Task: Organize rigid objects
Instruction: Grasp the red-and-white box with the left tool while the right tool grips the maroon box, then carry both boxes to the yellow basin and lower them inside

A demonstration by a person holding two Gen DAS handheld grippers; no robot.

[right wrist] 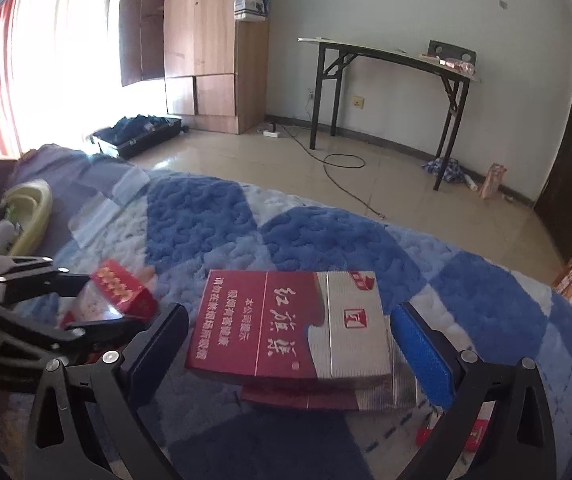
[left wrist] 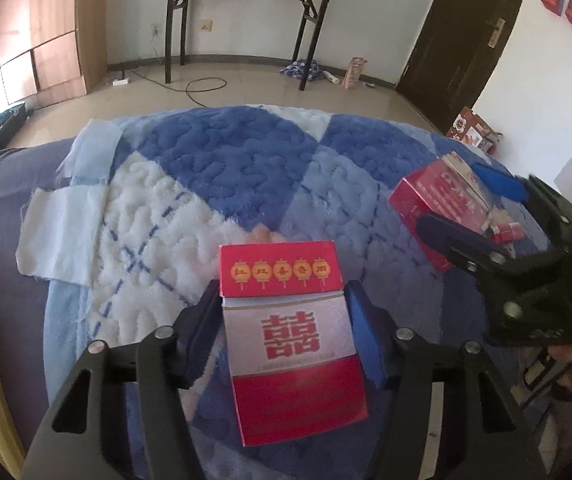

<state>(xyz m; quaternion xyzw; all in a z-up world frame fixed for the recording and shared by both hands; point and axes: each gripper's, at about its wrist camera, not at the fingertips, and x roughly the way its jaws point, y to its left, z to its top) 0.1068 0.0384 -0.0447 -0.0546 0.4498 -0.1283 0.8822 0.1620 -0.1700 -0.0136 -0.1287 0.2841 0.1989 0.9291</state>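
Note:
A red-and-white cigarette pack (left wrist: pixel 290 344) with a red lid sits between the fingers of my left gripper (left wrist: pixel 281 294), which is shut on its sides just above the blue-and-white blanket (left wrist: pixel 221 152). The right wrist view shows the same gripper (right wrist: pixel 85 304) and pack (right wrist: pixel 121 292) at the left. A dark red and silver box (right wrist: pixel 286 320) lies on a second similar box (right wrist: pixel 326 396). My right gripper (right wrist: pixel 290 316) straddles the top box with a slim gap on each side, so it is open. In the left wrist view this gripper (left wrist: pixel 454 196) and box (left wrist: pixel 434 200) are at the right.
Small red packs (left wrist: pixel 506 234) lie beside the boxes on the blanket. A pale yellow-green plastic basket (right wrist: pixel 33 208) sits at the bed's left. White cloth pieces (left wrist: pixel 61 236) lie on the blanket's edge. Beyond the bed are tiled floor, a folding table (right wrist: pixel 386 56), a wardrobe and an open suitcase (right wrist: pixel 137 136).

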